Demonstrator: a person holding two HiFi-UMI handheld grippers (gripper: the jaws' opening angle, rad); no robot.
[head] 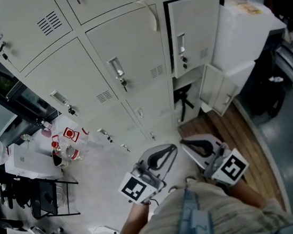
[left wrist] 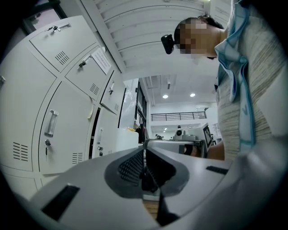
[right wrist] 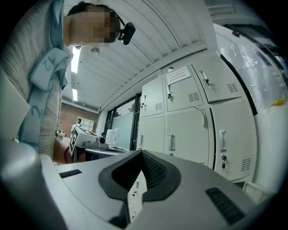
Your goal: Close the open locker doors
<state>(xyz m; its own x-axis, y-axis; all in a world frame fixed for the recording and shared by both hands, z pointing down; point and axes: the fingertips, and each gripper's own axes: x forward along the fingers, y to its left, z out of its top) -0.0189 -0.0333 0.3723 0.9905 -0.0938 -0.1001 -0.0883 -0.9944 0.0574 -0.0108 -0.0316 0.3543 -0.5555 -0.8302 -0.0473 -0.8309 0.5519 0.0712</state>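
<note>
Two grippers, one in each of my hands, hang low in front of the locker bank [head: 77,80], and both are closed on nothing. My left gripper [head: 172,148] has its jaws pressed together at the tips. In its own view the ribbed pads [left wrist: 130,167] meet with nothing caught between them. My right gripper [head: 185,143] reads the same way in its view, with its pads [right wrist: 155,170] touching at the tip and no object in the gap behind.

One open door [head: 216,95] shows at the bottom of the bank's right-hand column, swung outward. Just left of the open door its compartment [head: 178,91] is dark, with a dark legged thing inside that I cannot identify. Both grippers sit below and left of the open door in the head view, well apart from it and touching nothing, their tips near each other.

Directly above the open door is a shut door [head: 194,32] with a handle and a key in its lock. Up and left of the open door, a middle-column door [head: 127,52] carries a pale curved strip at its upper right corner, and I cannot tell what the strip is. Right of the open door stands a white box [head: 243,37], and below the door runs a band of wooden floor [head: 245,138].
</note>
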